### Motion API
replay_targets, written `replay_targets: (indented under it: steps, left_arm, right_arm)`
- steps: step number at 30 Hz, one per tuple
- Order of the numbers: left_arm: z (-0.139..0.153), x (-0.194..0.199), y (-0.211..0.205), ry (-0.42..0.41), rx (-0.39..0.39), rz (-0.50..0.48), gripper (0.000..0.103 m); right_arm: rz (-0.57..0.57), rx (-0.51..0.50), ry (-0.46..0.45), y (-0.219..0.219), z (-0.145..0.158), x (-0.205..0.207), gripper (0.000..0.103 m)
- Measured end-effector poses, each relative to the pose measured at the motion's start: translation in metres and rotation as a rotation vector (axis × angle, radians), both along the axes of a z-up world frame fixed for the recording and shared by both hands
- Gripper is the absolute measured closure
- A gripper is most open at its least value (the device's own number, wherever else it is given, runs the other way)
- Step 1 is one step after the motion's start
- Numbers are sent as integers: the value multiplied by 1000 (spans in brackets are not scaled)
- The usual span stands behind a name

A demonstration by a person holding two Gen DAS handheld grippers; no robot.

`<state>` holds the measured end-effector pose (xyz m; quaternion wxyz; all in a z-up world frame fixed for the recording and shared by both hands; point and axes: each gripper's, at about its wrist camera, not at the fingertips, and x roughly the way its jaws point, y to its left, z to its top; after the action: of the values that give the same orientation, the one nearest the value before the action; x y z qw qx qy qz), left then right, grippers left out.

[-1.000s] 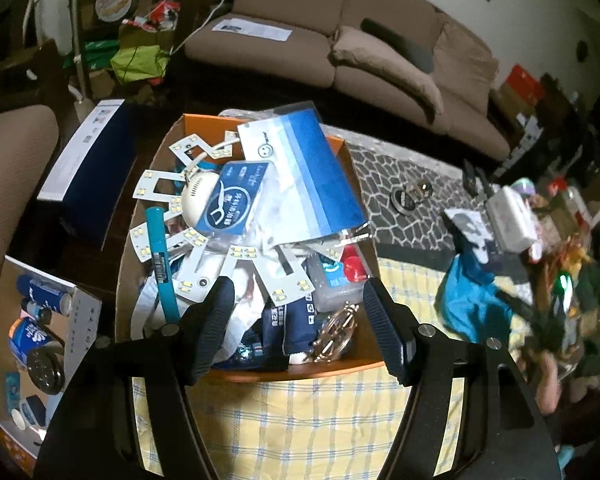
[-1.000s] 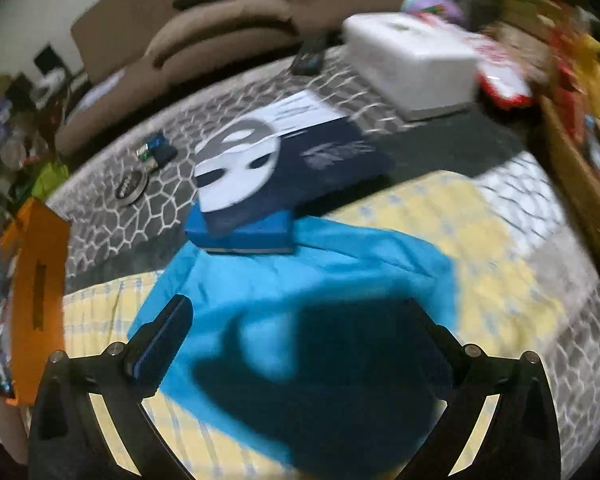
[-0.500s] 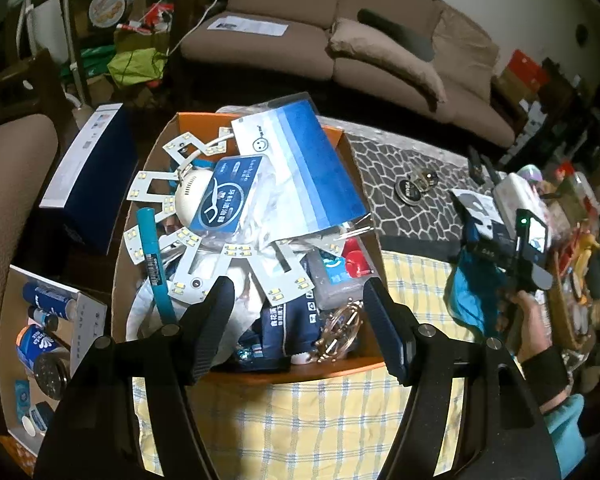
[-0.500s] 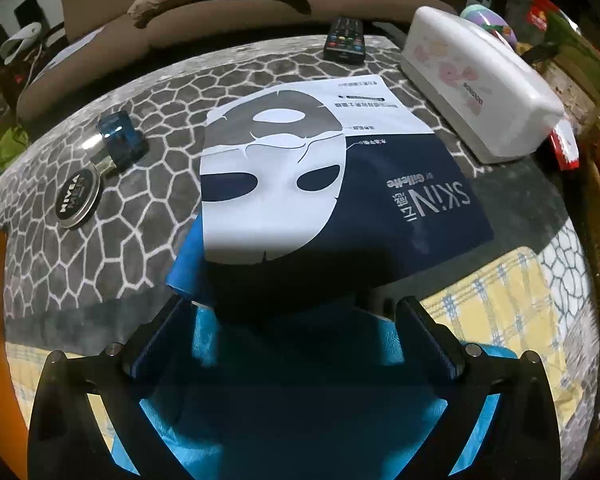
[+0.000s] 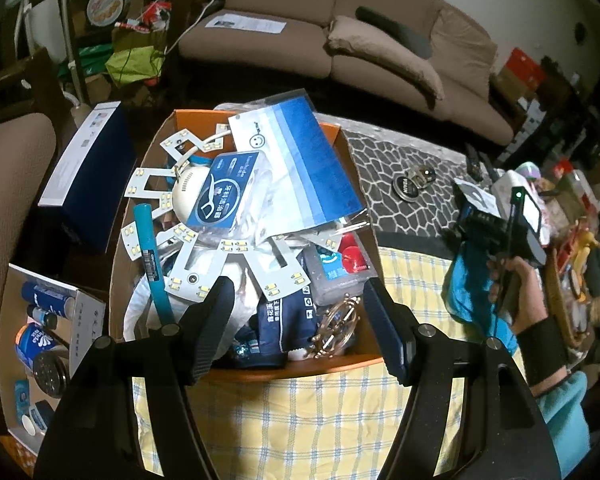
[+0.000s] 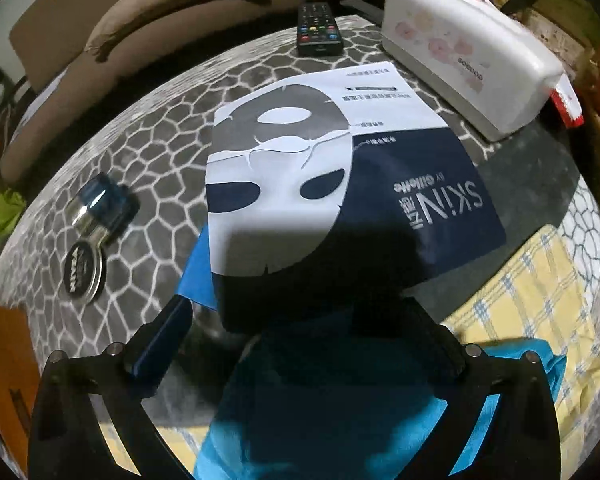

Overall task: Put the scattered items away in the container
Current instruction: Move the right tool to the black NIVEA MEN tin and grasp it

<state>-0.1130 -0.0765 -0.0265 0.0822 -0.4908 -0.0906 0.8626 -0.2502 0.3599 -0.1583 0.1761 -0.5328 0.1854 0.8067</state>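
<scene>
Closer now, the right gripper (image 6: 300, 322), fingers spread, nears the "SKIN" mask packet (image 6: 340, 184); lower down, blue cloth (image 6: 340, 400). Left gripper (image 5: 300, 320) gapes.

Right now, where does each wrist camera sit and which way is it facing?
Left wrist: on the left gripper, above the full orange box, facing the sofa; both open fingers show, plus the right hand.
Right wrist: on the right gripper, low over the face mask packet and blue cloth; open fingers show.
Shared: packet, cloth, Nivea tin, checked tablecloth.
</scene>
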Motion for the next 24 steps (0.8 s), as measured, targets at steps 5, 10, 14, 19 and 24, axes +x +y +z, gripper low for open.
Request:
replay_targets:
  steps: [5,10,14,19,24]
  left_arm:
    - [-2,-2,3,-3,-16,-9,39]
    - [-4,-3,6,-5,-22,-15,39]
    - [-4,-1,8,-1,-27,-20,39]
    - [-3,0,6,-5,-20,-14,39]
    - [-2,0,9,7,-30,-16,39]
  right_arm:
    - [0,-117,39,1,-4,0,19]
    - [92,-92,40,-9,0,14,77]
    - [187,-105,63,-19,11,36,90]
    - [265,-127,57,-28,37,53,64]
    - [369,-62,103,-69,61,32,23]
